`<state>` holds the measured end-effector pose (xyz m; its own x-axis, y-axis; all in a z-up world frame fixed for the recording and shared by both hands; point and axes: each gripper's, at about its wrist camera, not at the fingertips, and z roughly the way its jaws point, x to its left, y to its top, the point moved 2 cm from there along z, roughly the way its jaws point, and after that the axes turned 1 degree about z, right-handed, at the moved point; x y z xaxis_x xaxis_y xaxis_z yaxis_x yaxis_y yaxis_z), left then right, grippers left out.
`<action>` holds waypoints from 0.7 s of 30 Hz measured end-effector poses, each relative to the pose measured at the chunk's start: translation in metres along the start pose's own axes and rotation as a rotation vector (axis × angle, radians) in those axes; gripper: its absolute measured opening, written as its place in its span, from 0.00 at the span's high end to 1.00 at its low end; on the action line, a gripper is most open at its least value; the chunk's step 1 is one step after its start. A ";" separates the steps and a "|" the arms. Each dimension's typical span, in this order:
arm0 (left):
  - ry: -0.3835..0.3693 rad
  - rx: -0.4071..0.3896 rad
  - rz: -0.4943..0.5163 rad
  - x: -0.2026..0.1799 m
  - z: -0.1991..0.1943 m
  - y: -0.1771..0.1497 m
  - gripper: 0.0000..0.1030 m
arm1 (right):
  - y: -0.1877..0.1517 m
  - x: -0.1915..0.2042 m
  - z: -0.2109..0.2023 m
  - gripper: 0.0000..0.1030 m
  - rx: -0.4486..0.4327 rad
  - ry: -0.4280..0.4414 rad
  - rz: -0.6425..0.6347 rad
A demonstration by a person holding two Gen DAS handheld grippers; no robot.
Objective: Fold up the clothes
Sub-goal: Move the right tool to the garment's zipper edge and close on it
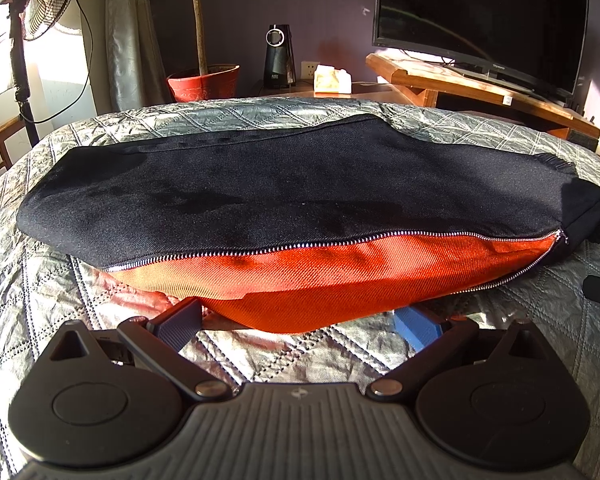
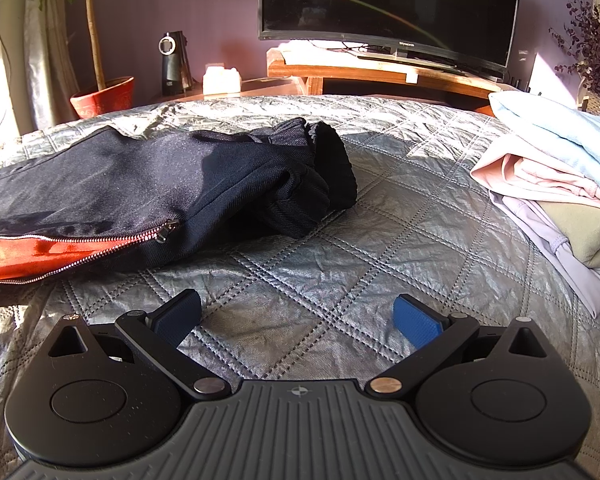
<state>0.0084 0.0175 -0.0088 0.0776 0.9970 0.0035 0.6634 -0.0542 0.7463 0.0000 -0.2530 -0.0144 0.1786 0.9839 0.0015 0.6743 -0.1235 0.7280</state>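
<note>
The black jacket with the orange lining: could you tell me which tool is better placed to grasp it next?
Left. The left tool is open right at the black jacket's orange lining edge; the right tool is open over bare quilt, with the jacket off to its left.

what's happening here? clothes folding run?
Yes. A person holds a gripper in each hand over a quilted silver bedspread. A black jacket lies flat on it, unzipped, with its orange lining showing. The left gripper is open at the jacket's near edge, with the lining's edge lying between its fingers. The right gripper is open over bare quilt, holding nothing. A stack of folded clothes sits off to the right.
</note>
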 end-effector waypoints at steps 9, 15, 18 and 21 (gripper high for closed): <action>-0.002 -0.011 -0.252 0.062 -0.036 0.009 0.02 | 0.013 0.006 -0.074 0.02 -0.273 0.034 -0.117; 0.241 -0.068 -0.310 0.109 -0.053 0.016 0.01 | 0.033 0.116 -0.084 0.02 -0.348 0.329 -0.499; 0.330 -0.111 -0.385 0.135 -0.062 0.019 0.01 | 0.034 0.179 -0.081 0.16 -0.371 0.423 -0.726; 0.415 -0.148 -0.472 0.164 -0.073 0.019 0.01 | 0.029 0.227 -0.072 0.42 -0.321 0.479 -0.840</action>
<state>-0.0205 0.1843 0.0545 -0.5115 0.8519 -0.1128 0.4440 0.3744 0.8141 0.0085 -0.0237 0.0568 -0.6171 0.6937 -0.3715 0.2132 0.6018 0.7697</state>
